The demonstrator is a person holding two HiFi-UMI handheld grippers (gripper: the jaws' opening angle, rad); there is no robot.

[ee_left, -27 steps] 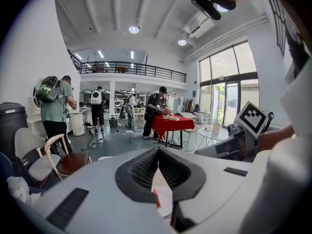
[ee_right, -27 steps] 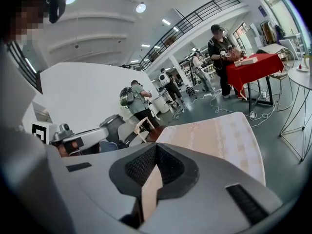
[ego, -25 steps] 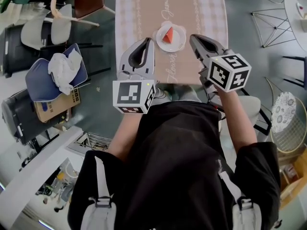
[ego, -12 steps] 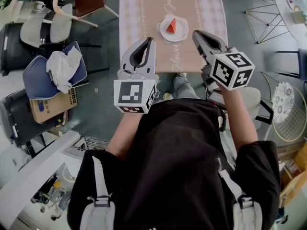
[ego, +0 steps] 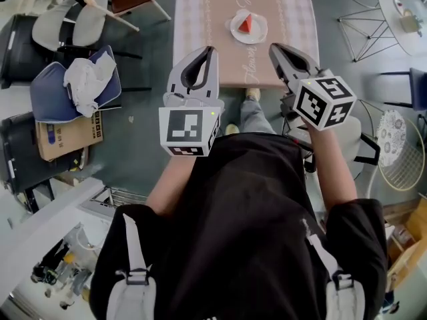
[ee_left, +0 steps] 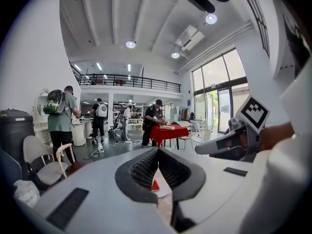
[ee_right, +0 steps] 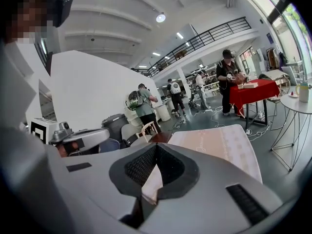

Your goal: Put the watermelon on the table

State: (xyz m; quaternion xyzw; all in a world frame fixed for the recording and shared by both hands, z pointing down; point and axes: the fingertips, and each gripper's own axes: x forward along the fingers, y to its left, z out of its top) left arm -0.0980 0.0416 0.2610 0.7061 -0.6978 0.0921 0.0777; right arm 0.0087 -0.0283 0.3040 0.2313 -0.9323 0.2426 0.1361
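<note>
Item under inspection: the watermelon (ego: 246, 24), a single red wedge. It sits on a white plate (ego: 257, 31) on the surface (ego: 200, 19), well ahead of both grippers. The wedge stands on its broad side with its tip upward. In the head view the tip leans away from the person. It is too small to tell how its long axis runs.

Left gripper (ego: 209, 49): clenched on nothing, with the jaws meeting at their tips. Seen through the gap behind the tips, the wedge lies far beyond them. Right gripper (ego: 275, 47): likewise clenched on nothing.

Surface: a long table with a checked cloth and a tan runner bearing script lettering.

Room: grey floor. At the left are chairs, one of them a blue-cushioned chair (ego: 50, 102) holding crumpled white material, with a cardboard box (ego: 67, 135) beside it. At the upper right is a round white side table (ego: 400, 12). The gripper views show a high hall with a railed balcony (ee_left: 129, 80), tall windows (ee_left: 219, 96), a red-covered table (ee_left: 168, 132) and people standing about.

Change since the earlier frames: the surface and plate now sit higher in the head view. The gripper tips, formerly over its near end, now reach only to its near edge. Both grippers have remained clenched.
</note>
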